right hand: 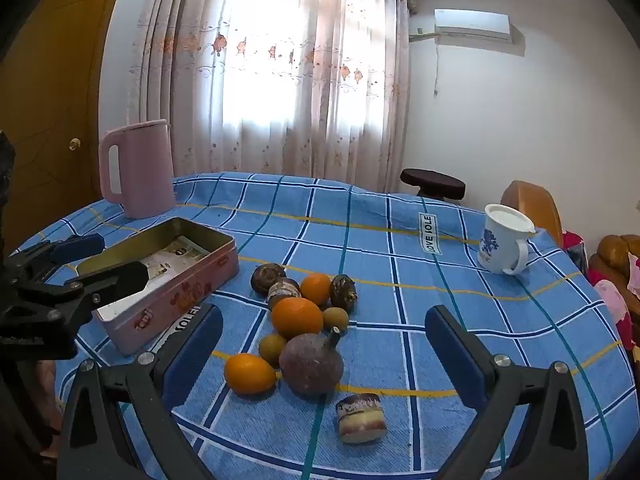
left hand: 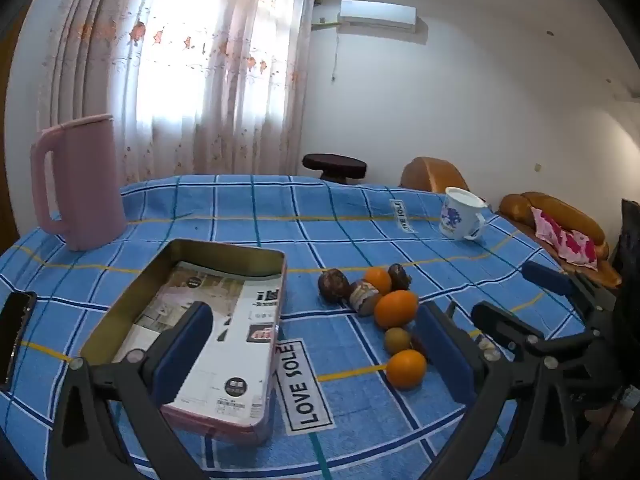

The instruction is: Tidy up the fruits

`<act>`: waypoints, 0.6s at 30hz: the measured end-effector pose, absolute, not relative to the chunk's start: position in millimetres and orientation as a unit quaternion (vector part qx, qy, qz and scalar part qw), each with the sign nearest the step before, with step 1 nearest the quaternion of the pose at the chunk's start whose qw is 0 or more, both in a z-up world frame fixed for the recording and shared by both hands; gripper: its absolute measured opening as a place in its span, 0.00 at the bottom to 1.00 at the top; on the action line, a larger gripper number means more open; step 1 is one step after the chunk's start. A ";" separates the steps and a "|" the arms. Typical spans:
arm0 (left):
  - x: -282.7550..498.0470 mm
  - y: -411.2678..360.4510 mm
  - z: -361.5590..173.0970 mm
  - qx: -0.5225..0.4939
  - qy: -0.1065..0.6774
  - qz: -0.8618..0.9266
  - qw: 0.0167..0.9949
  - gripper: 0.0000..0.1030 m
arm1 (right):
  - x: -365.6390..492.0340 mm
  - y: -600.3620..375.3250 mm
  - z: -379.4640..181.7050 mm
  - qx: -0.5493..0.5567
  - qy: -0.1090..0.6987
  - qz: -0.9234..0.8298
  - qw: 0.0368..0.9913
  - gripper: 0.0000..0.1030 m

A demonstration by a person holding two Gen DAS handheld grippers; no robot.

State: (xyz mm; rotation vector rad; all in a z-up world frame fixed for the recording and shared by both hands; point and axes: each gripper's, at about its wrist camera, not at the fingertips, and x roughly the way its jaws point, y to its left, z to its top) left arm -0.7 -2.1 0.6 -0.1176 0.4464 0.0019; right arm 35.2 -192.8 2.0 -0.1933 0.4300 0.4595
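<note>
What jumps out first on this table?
The huddle of fruits mid-table on the blue checked cloth, bright oranges among dull brown ones. Left of it lies an open pink tin, and a pink jug stands behind that by the curtain. Both tongs, left and right, gape empty.

Daylight pours in through the curtain (left hand: 192, 72) at the far left and blows out to pure white in both views, so the pattern there is mostly gone. The rest of the room is evenly lit and fairly bright. Shadows under the fruit (right hand: 298, 316) are soft and short. Heavy fisheye bend: the surface (left hand: 360, 232) curves, corners go black. Slight softness overall, compression mush near the edges.
</note>
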 end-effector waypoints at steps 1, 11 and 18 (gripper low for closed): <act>-1.6 -3.6 1.0 -0.056 0.219 0.002 0.974 1.00 | 34.7 -192.8 2.4 -0.094 0.212 0.227 0.946 0.99; -0.3 5.8 -3.8 -0.075 0.232 0.008 0.970 1.00 | 38.1 -190.0 -5.2 -0.096 0.226 0.223 0.943 0.99; -2.9 5.6 -2.3 -0.072 0.228 0.010 0.971 1.00 | 32.0 -191.7 -4.8 -0.092 0.220 0.222 0.946 0.99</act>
